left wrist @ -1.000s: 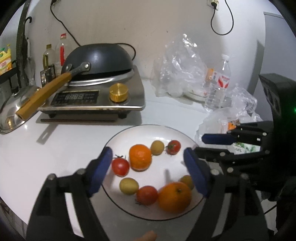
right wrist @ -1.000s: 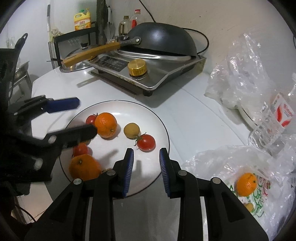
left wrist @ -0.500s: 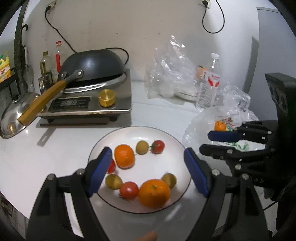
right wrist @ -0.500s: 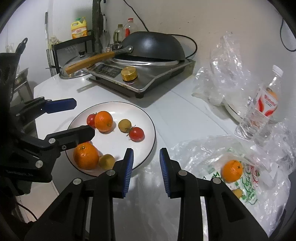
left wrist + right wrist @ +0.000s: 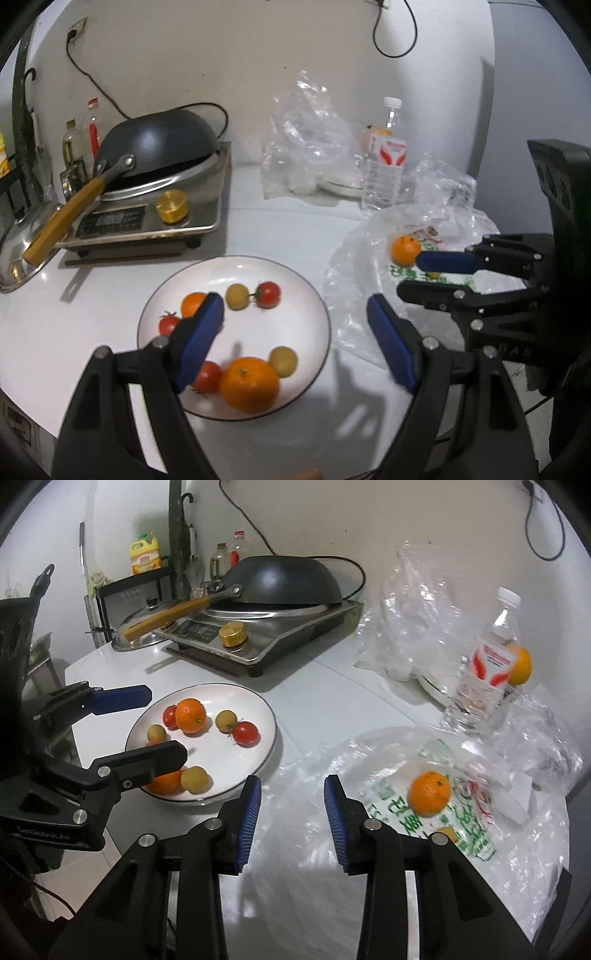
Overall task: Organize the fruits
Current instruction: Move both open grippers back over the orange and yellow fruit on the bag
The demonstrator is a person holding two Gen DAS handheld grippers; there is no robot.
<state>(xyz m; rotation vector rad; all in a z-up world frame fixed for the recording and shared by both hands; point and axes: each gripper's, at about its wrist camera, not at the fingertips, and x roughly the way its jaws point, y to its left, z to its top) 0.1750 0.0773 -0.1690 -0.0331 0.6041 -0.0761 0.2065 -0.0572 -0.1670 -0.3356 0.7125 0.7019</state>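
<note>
A white plate on the white counter holds oranges, red tomatoes and small yellow-green fruits. My left gripper hovers open above the plate's right half, nothing between its fingers. To the right lies a clear plastic bag with an orange inside. My right gripper hangs over the bag's left edge, short of that orange. Its jaws are opening and hold nothing. It also shows in the left wrist view.
An induction cooker with a black wok stands at the back left, a pot lid beside it. Crumpled clear bags, a water bottle and another orange stand at the back right.
Both grippers have moved right, away from the plate toward the plastic bag. The right gripper's fingers stand wider apart than before. The bagged orange has come closer in the right wrist view.
</note>
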